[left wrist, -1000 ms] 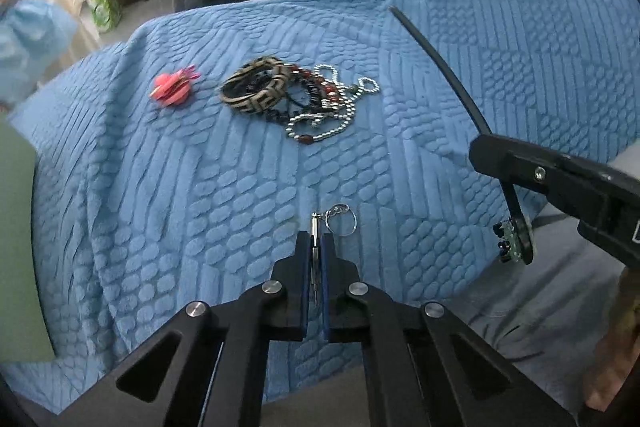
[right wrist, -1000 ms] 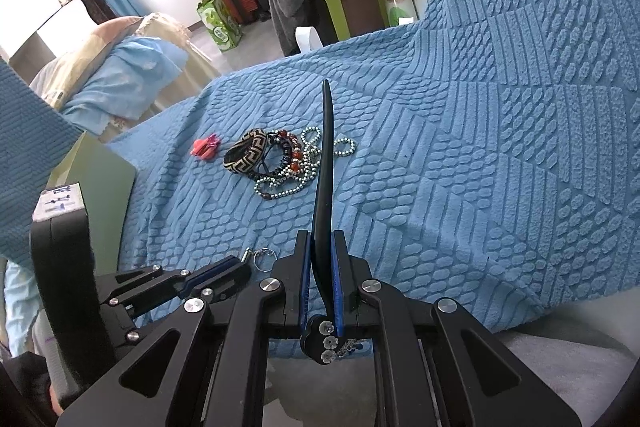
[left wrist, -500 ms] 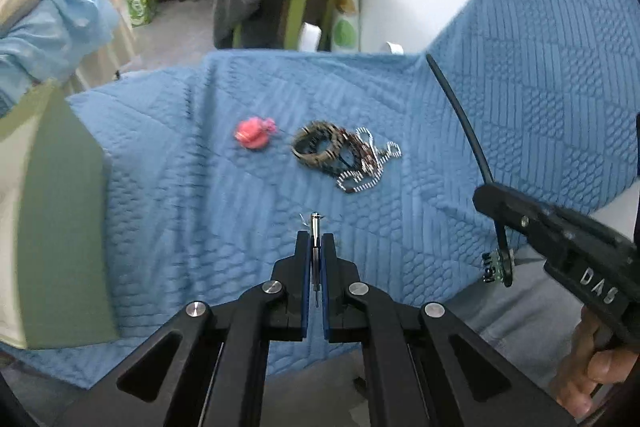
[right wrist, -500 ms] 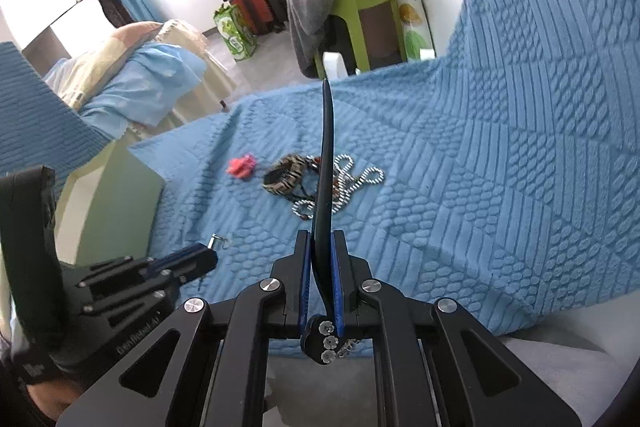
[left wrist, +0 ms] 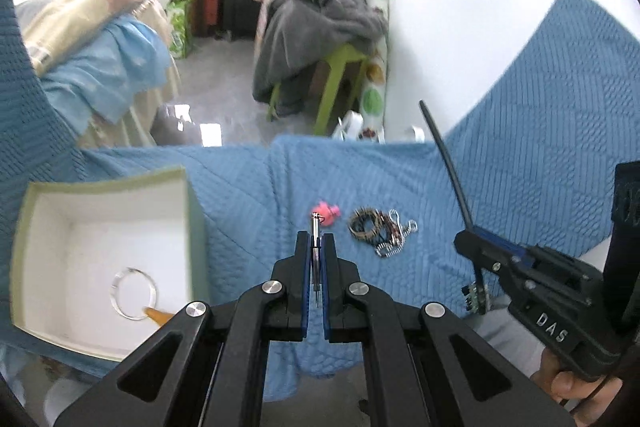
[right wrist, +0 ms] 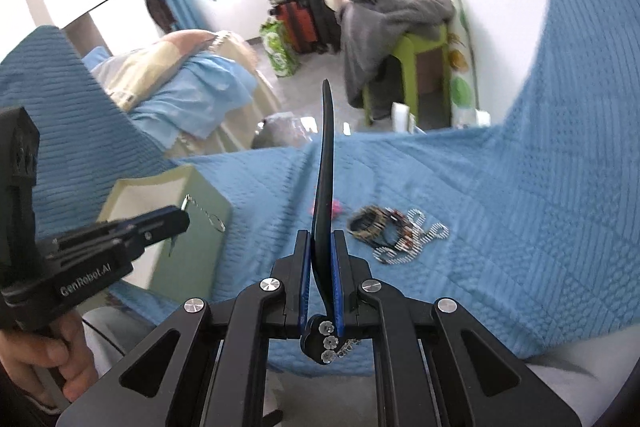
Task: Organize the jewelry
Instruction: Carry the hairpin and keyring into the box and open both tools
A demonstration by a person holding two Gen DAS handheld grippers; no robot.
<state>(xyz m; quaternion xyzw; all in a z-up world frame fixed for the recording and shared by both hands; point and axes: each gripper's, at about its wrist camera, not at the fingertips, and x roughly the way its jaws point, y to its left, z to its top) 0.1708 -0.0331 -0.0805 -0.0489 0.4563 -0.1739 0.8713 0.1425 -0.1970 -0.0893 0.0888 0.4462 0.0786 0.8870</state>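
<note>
Both grippers have been lifted off the blue quilted bedspread [left wrist: 520, 163]. Left gripper [left wrist: 316, 255] jaws clamped on a slim silver keyring pendant [left wrist: 315, 243]; right gripper [right wrist: 323, 251] jaws clamped on a black curved hairband [right wrist: 326, 163]. The white open box [left wrist: 100, 251] is now in view at left, likely the drop target. The bracelet pile [left wrist: 380, 227] is left on the bedspread.

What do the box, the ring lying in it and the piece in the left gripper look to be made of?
Box: probably cardboard, matte, pale green outside and white inside, with thin straight walls. Ring: clear glass or plastic, since the white floor shows through it. Piece clamped in the left gripper: likely polished metal, a thin silvery stick with bright glints.
</note>
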